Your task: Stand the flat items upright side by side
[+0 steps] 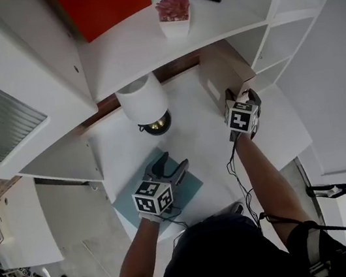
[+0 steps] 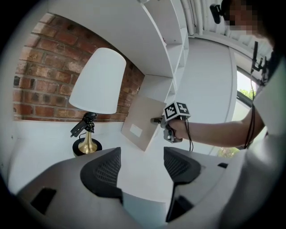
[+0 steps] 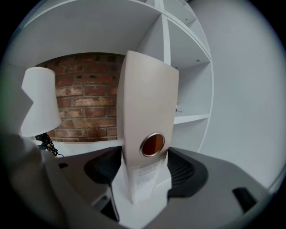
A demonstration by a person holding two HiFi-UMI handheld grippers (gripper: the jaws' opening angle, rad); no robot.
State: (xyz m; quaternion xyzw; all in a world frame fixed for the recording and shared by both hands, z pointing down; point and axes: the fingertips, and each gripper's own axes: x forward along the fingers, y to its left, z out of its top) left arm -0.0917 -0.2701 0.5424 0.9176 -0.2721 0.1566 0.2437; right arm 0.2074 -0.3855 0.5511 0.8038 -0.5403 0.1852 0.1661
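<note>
White bench (image 1: 192, 134) set in a shelf recess, brick wall behind. A lamp (image 1: 143, 100) stands at the back left. The beige binder (image 1: 226, 69) is on edge, tilted, near the right wall, pinched across its spine by the right tongs (image 3: 143, 167). A teal flat item (image 1: 194, 189), possibly a folder, lies flat under the left tongs (image 2: 142, 166), which are spread and empty.

Beige flat file (image 3: 149, 107) with a metal-rimmed round hole and a white label on its spine, held on edge, clamped between the right tongs (image 3: 145, 170), teal flat item (image 1: 194, 189) lying flat on the white table (image 1: 198, 130), directly beneath the left tongs (image 1: 170, 168)
</note>
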